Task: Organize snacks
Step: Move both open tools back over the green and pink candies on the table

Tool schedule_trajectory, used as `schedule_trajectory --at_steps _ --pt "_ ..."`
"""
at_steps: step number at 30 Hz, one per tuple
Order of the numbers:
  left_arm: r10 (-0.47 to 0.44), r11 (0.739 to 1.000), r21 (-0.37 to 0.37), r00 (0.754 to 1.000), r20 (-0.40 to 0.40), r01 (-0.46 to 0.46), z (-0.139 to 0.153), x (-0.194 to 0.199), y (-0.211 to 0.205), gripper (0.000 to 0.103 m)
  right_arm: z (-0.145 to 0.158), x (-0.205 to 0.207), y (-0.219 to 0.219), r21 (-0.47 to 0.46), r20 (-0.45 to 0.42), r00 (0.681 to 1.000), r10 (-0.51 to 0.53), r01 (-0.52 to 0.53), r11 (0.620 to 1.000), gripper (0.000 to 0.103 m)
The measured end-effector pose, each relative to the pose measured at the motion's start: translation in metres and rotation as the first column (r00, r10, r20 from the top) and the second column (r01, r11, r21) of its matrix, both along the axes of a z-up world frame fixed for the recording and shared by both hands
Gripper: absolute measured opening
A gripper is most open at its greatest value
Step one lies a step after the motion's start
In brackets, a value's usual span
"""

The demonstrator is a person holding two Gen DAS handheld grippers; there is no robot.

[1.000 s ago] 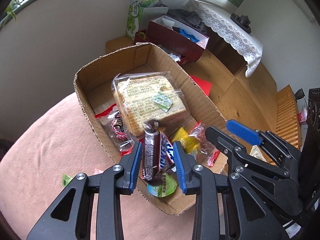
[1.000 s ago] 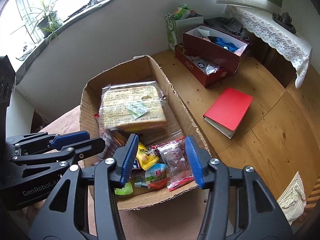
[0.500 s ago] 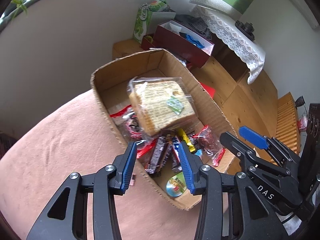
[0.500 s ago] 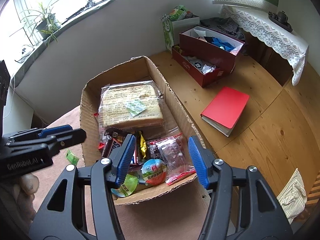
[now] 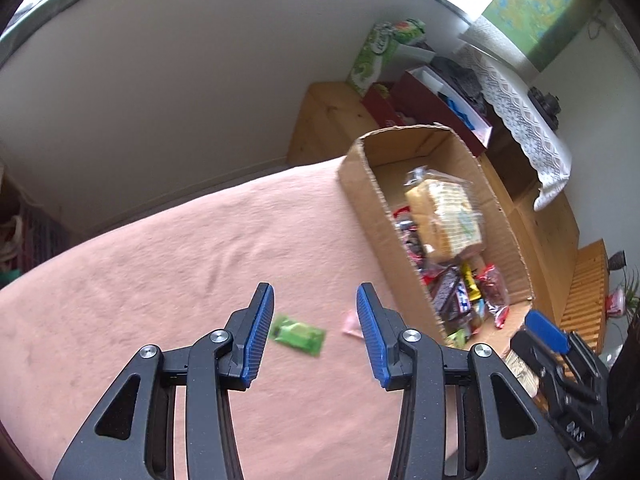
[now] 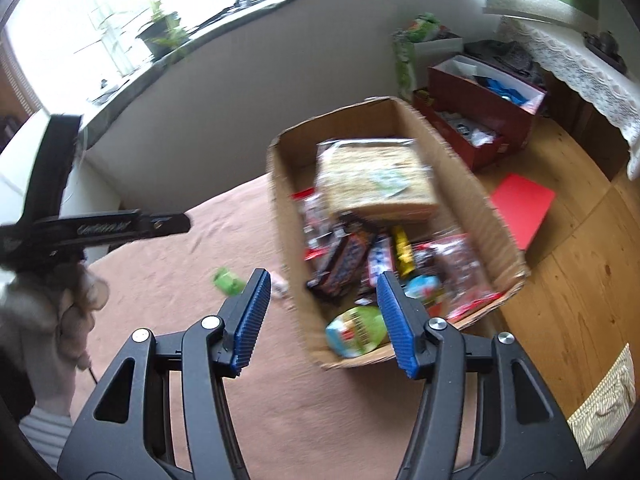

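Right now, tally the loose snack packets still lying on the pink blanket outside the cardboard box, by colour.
Green packet: 1
Pink packet: 1
Total: 2, both on the pink blanket beside the cardboard box.

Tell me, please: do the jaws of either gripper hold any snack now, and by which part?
Nothing is held. The left gripper is open over the green packet on the pink blanket; the right gripper is open too.

Nothing reads clearly. White lettering on the left gripper's [image 6: 92, 228] black body, left of the cardboard box [image 6: 472, 200], is blurred past reading; so are white marks on the right gripper [image 5: 572, 436].
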State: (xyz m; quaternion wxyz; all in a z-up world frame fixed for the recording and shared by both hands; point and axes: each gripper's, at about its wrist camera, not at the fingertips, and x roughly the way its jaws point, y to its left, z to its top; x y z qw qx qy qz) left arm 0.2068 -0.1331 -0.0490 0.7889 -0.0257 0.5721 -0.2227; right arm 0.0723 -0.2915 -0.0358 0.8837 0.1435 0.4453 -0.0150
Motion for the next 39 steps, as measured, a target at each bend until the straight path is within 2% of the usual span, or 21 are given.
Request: schedule_trajectory --at_steps 6,10,12,14,17,19,22,29,33,36,38,39 --pt "-0.011 1.000 0.008 1.000 -0.010 0.011 -0.007 -0.003 0.015 0.042 -0.011 -0.006 0.053 -0.010 -0.024 0.992 0.125 -0.125 0.992 0.058" --pt "-0.062 0.998 0.004 0.998 -0.004 0.062 -0.010 -0.005 0.013 0.042 -0.019 -0.011 0.070 -0.002 -0.039 0.988 0.146 -0.147 0.989 0.058" --pt "-0.129 0.992 0.000 0.992 0.010 0.129 -0.011 -0.008 0.005 0.042 -0.021 -0.015 0.072 0.005 -0.045 0.989 0.140 -0.139 0.990 0.058" --pt "-0.228 0.974 0.023 0.973 0.038 0.227 -0.013 -0.015 -0.007 0.042 -0.025 -0.019 0.069 0.009 -0.052 0.991 0.124 -0.124 0.992 0.058" --pt "-0.387 0.920 0.093 0.919 0.079 0.380 -0.018 -0.028 -0.030 0.042 -0.033 -0.025 0.059 0.018 -0.074 0.993 0.093 -0.092 0.996 0.058" --pt "-0.462 0.884 0.124 0.883 0.084 0.450 -0.023 -0.033 -0.043 0.042 -0.040 -0.029 0.051 0.034 -0.093 0.993 0.068 -0.065 0.997 0.058" --pt "-0.507 0.856 0.158 0.860 0.063 0.493 -0.035 -0.035 -0.058 0.042 -0.049 -0.032 0.042 0.058 -0.116 0.992 0.042 -0.035 0.998 0.058" --pt "-0.500 0.861 0.123 0.866 0.020 0.494 -0.054 -0.031 -0.074 0.042 -0.059 -0.033 0.039 0.064 -0.140 0.989 0.052 -0.044 0.997 0.053" --pt "-0.439 0.896 0.082 0.899 0.001 0.437 -0.059 -0.018 -0.079 0.041 -0.060 -0.034 0.038 0.058 -0.143 0.988 0.055 -0.047 0.997 0.051" --pt "-0.385 0.921 0.057 0.923 -0.018 0.386 -0.065 -0.007 -0.080 0.031 -0.061 -0.036 0.035 0.055 -0.145 0.988 0.047 -0.040 0.998 0.051" --pt "-0.390 0.918 0.068 0.920 -0.032 0.391 -0.072 -0.005 -0.085 0.023 -0.061 -0.038 0.033 0.057 -0.149 0.988 0.039 -0.030 0.998 0.051" --pt "-0.397 0.914 0.078 0.917 -0.027 0.398 -0.073 -0.006 -0.088 0.023 -0.061 -0.039 0.033 0.057 -0.151 0.988 0.036 -0.028 0.998 0.051"
